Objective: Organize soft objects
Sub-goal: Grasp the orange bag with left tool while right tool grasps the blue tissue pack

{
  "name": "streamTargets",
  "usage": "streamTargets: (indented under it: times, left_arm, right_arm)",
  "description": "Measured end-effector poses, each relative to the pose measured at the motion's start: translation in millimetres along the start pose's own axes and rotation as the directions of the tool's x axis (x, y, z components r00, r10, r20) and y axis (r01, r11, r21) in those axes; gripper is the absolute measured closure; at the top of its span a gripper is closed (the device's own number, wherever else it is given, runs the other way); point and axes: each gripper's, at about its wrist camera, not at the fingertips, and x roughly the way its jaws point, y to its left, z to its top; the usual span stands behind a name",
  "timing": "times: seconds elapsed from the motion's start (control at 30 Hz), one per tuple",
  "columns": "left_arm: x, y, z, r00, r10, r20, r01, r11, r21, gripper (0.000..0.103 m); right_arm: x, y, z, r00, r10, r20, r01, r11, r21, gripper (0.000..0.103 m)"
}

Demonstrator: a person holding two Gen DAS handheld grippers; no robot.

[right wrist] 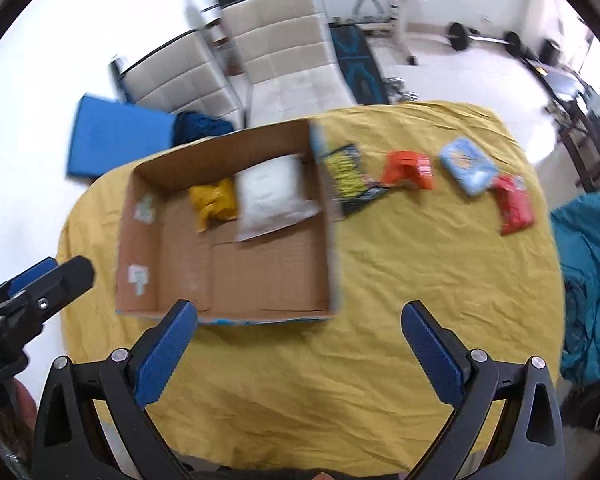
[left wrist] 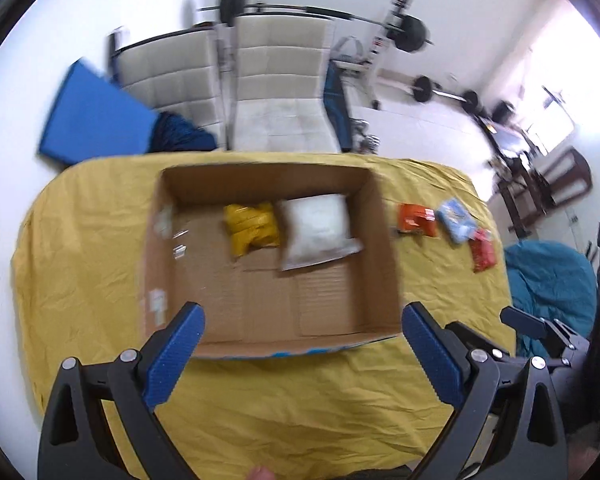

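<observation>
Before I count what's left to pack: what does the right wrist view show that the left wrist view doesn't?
Only the right wrist view shows the black-and-yellow packet beside the cardboard box; the box wall hides it in the left view. The left wrist view shows no packet of its own. Both show the yellow packet and white packet in the box, and the orange packet, light blue packet and red packet on the yellow cloth.

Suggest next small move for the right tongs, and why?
Probably reach forward to the black-and-yellow packet lying just outside the cardboard box. The right tongs are open and empty, the box already holds a yellow packet and a white packet, and this one lies nearest the box.
</observation>
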Motion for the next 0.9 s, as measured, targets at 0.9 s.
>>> streamTargets:
  times: [0.9]
  left_arm:
    - [375,-225,134,0.871,0.095,-0.482,0.017,0.975,0.223,0.002]
  right_arm:
    - [193,-269,176,0.957,-0.181,-0.228,0.123,0.961,-0.249,0.000]
